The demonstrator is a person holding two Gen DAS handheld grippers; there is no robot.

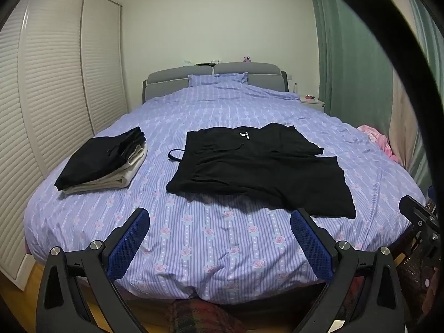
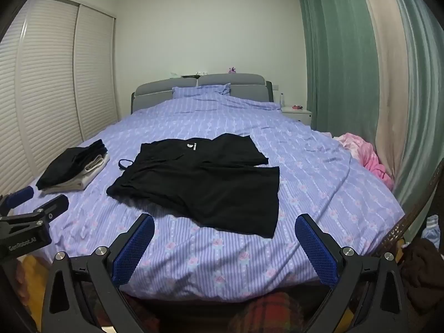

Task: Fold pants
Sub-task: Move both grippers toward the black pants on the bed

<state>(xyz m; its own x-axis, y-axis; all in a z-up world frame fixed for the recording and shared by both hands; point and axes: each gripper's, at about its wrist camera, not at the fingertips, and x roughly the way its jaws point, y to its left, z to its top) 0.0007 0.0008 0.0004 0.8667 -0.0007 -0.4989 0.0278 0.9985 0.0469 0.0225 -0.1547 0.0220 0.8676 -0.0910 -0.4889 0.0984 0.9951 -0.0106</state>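
Black pants (image 1: 258, 166) lie spread flat on the bed, waistband to the left with a drawstring loop sticking out, legs to the right; they also show in the right wrist view (image 2: 205, 186). My left gripper (image 1: 220, 216) is open and empty, above the bed's near edge, short of the pants. My right gripper (image 2: 224, 222) is open and empty, also at the near edge, its fingertips just short of the pants' hem. The left gripper also shows at the left edge of the right wrist view (image 2: 38, 199).
The bed has a blue striped floral cover (image 1: 211, 244). A stack of folded clothes (image 1: 105, 161) lies at the left of the bed, also in the right wrist view (image 2: 75, 172). Pink cloth (image 2: 369, 158) lies at the right edge. Louvred wardrobe doors (image 1: 50, 97) stand left, curtains (image 2: 347, 69) right.
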